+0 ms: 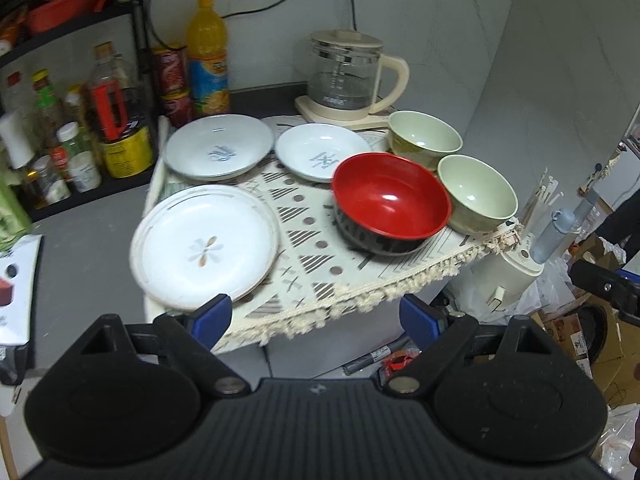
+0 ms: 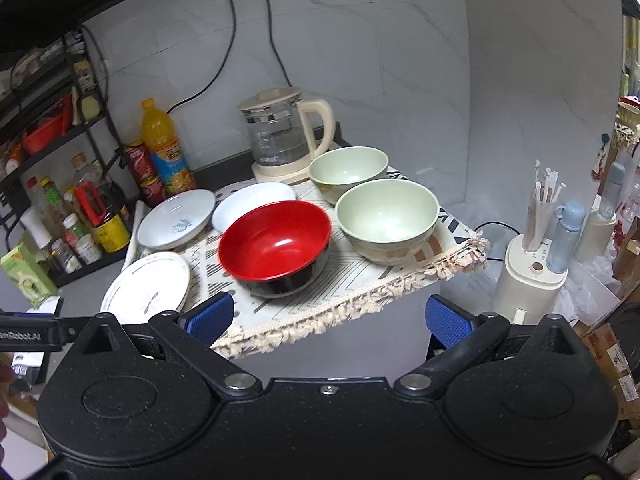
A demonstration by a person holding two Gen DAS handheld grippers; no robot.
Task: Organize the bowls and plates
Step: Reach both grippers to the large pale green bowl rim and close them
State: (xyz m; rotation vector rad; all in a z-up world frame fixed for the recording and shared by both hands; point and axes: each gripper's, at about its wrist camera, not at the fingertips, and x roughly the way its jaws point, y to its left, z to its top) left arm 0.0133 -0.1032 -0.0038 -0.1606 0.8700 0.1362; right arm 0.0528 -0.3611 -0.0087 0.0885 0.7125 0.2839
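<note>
We see both grippers short of the patterned cloth (image 1: 304, 236) on the tabletop (image 1: 88, 248), nothing held. Left gripper (image 1: 316, 316) jaws wide, empty; right gripper (image 2: 328, 318) jaws wide, empty too. On the cloth: red bowl (image 1: 390, 200) in the middle, two green bowls (image 1: 476, 194) to its right, three white plates (image 1: 204, 244) to its left. Kettle (image 1: 344, 76) stands behind.
</note>
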